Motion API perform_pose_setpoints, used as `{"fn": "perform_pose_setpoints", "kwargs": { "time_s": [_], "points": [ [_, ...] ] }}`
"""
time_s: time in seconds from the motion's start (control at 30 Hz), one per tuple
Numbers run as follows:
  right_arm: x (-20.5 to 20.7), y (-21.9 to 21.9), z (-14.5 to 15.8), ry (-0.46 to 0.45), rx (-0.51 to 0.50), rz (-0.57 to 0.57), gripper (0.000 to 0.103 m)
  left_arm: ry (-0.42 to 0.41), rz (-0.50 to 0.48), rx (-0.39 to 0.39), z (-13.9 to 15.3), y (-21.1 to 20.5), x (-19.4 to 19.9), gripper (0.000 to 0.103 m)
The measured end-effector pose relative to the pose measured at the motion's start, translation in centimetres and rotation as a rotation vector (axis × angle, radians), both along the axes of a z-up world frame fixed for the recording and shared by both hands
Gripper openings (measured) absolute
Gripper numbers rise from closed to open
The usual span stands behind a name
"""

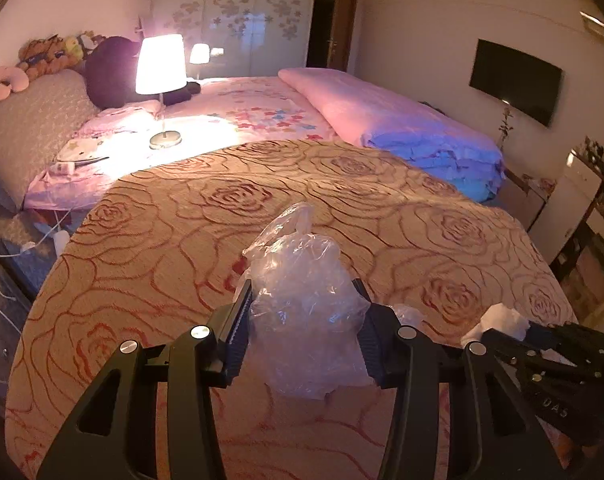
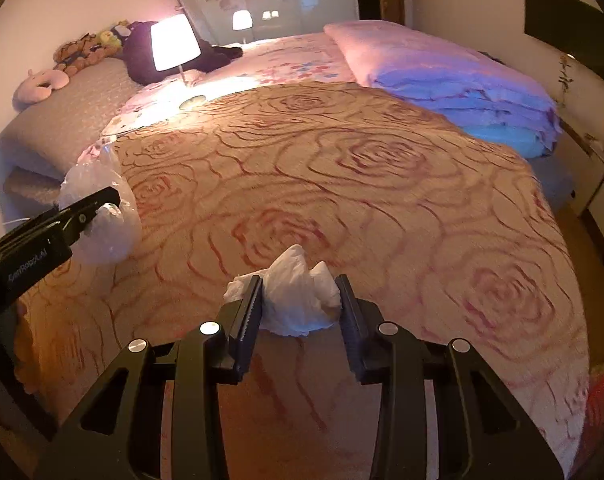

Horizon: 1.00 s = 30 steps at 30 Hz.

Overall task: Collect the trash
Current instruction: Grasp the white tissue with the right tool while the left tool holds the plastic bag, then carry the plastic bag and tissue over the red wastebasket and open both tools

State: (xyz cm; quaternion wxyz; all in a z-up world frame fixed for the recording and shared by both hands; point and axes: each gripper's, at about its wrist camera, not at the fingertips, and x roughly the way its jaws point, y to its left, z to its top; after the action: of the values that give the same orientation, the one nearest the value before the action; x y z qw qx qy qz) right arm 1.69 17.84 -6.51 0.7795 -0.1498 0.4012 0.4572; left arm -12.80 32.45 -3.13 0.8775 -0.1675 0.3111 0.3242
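Note:
My left gripper (image 1: 304,300) is shut on a crumpled clear plastic bag (image 1: 302,304) and holds it above the rose-patterned bedspread (image 1: 181,232). The bag and left gripper also show at the left of the right wrist view (image 2: 101,216). My right gripper (image 2: 299,296) is shut on a crumpled white tissue (image 2: 297,296) above the same bedspread (image 2: 382,184). In the left wrist view the tissue (image 1: 502,320) and right gripper (image 1: 542,344) sit at the lower right.
A lit table lamp (image 1: 160,66) stands on the bed near a pillow. A folded pink and blue duvet (image 1: 402,120) lies at the far right. Stuffed toys (image 1: 53,54) line the headboard. A wall TV (image 1: 516,80) and a cabinet (image 1: 562,200) are on the right.

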Motion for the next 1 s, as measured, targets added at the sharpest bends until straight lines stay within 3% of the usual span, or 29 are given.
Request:
{"fn": "perform_pose_setpoints", "kwargs": {
  "time_s": [0.57, 1.0],
  "points": [
    [0.2, -11.6, -0.5, 0.001, -0.009, -0.177, 0.036, 0.041, -0.239, -0.037, -0.5, -10.4, 2.4, 0.045],
    [0.5, -14.9, -0.9, 0.006, -0.009, -0.234, 0.039, 0.069, -0.298, -0.012, -0.9, -13.4, 3.4, 0.045]
  ]
}}
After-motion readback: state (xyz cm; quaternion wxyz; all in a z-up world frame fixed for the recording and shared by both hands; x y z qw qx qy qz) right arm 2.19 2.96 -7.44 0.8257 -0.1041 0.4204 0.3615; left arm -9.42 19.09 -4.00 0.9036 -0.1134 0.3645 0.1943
